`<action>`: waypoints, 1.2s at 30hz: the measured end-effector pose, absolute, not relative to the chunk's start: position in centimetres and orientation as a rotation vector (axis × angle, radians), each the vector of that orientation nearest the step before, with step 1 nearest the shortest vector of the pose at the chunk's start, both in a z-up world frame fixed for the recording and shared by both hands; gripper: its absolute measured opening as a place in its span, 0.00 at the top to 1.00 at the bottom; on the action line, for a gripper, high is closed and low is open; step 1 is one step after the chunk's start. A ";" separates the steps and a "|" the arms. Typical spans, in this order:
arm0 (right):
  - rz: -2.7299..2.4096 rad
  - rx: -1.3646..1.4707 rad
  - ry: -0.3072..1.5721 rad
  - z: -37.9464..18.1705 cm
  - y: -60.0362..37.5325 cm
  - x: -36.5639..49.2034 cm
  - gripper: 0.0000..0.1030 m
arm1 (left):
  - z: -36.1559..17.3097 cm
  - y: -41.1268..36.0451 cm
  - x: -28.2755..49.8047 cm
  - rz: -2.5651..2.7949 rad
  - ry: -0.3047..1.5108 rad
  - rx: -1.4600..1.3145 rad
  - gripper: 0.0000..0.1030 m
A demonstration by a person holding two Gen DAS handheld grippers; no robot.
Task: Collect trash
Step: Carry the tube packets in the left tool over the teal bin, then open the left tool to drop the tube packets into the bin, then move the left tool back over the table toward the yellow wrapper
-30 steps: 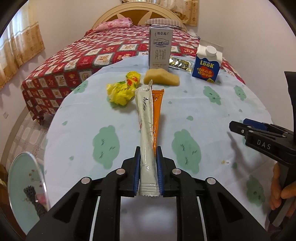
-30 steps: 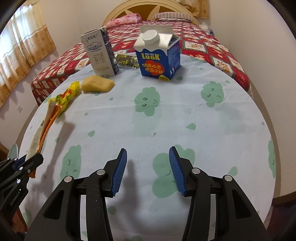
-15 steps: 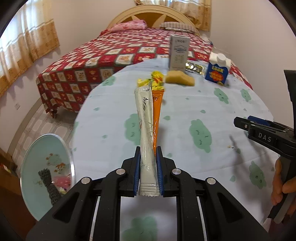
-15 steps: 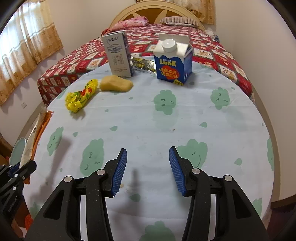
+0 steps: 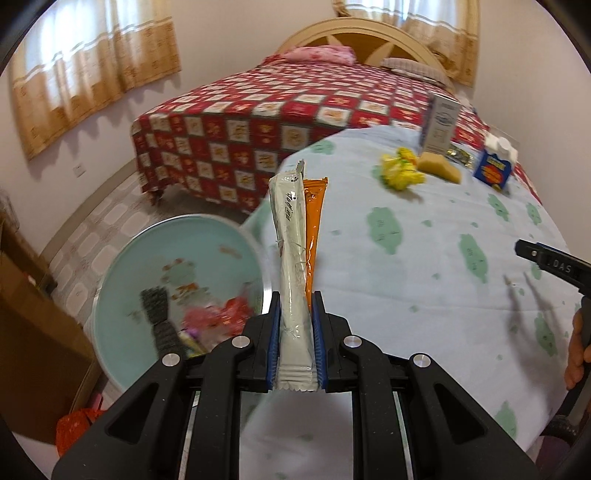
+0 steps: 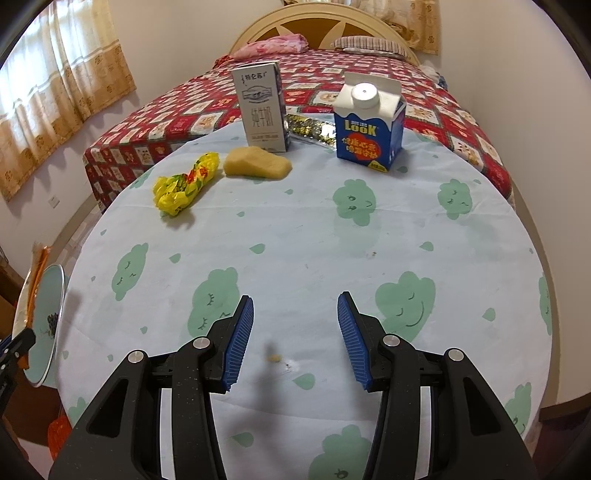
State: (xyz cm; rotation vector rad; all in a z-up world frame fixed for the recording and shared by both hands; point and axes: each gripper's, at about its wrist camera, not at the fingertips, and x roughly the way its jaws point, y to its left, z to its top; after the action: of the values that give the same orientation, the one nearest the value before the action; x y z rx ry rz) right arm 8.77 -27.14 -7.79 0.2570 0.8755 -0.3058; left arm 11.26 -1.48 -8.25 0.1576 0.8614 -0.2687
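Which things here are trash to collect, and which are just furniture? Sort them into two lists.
Job:
- white and orange stick sachets in the left claw
- round pale-blue bin
- crumpled yellow wrapper
- yellow sponge-like lump
- grey milk carton
- blue gable-top carton
- shiny foil wrapper

Lying about:
- bed with red checked cover
- beige curtains

Bedroom with pale walls. Bed with a red patchwork quilt and an arched wooden headboard behind a round worktop in a cloud-print cloth. Backlit beige curtains at left. Tiled floor.
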 end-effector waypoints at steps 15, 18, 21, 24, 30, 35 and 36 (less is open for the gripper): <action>-0.277 0.238 0.882 -7.7 -24.9 9.3 0.53 | -9.2 7.7 11.9 -0.089 0.899 0.063 0.85; -0.260 0.235 0.879 -7.4 -24.2 9.4 0.53 | -9.7 9.1 12.6 -0.066 0.923 0.039 0.85; -0.243 0.224 0.881 -7.3 -23.4 9.7 0.53 | -10.4 10.1 13.5 -0.045 0.945 0.034 0.85; -0.237 0.216 0.886 -7.3 -22.9 10.1 0.53 | -10.8 11.1 14.7 -0.036 0.966 0.013 0.85; -0.239 0.213 0.895 -7.6 -22.6 10.7 0.53 | -11.5 11.2 16.4 -0.054 1.007 0.048 0.70; -0.242 0.213 0.891 -7.7 -22.9 11.1 0.53 | -10.6 11.2 16.9 -0.016 0.969 0.060 0.48; -0.242 0.213 0.891 -7.8 -23.0 11.2 0.53 | -10.4 11.2 17.0 -0.009 0.963 0.057 0.46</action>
State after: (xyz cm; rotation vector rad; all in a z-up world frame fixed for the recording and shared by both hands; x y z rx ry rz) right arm 11.24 -22.97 -7.79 0.2127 0.8910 -0.2417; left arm 16.99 11.22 -10.41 0.0575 0.9634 -0.0094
